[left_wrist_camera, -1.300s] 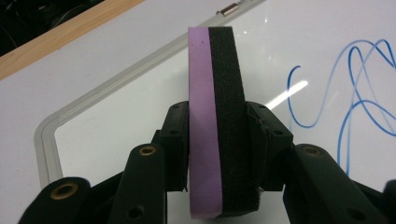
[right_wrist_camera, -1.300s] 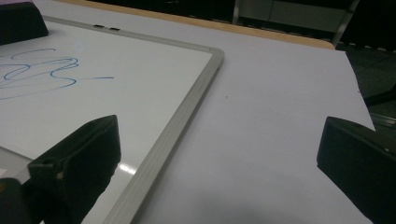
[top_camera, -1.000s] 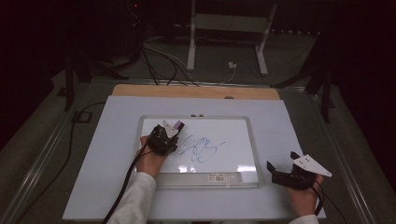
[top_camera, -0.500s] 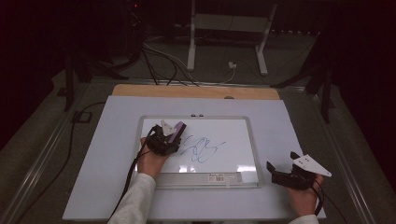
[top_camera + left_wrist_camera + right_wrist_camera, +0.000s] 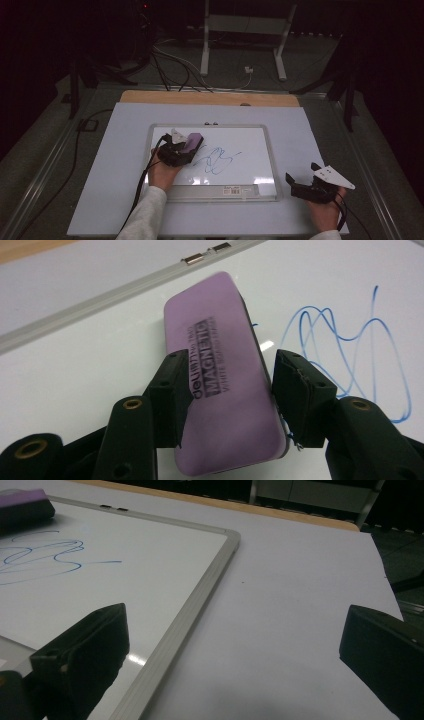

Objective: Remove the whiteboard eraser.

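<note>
A purple magnetic whiteboard eraser [image 5: 220, 375] is clamped between the jaws of my left gripper [image 5: 186, 148], which is shut on it over the left part of the whiteboard [image 5: 250, 136]. Blue scribbles [image 5: 218, 160] run across the board just right of the eraser [image 5: 191, 142]; the same blue scribbles [image 5: 345, 350] show close by in the left gripper view. My right gripper [image 5: 300, 186] rests open on the table to the right of the board's lower right corner, jaws wide apart and empty. In the right gripper view the eraser [image 5: 22, 502] shows far left above the scribbles [image 5: 45, 555].
The whiteboard lies on a pale sheet [image 5: 125, 165] covering the table, with a wooden edge [image 5: 210, 97] at the back. A barcode label [image 5: 231, 190] sits on the board's lower frame. Cables [image 5: 170, 65] and a stand's legs [image 5: 240, 45] lie on the floor beyond.
My left gripper has carried the eraser rightward and a little up across the board toward the blue scribbles. The right gripper has stayed put.
</note>
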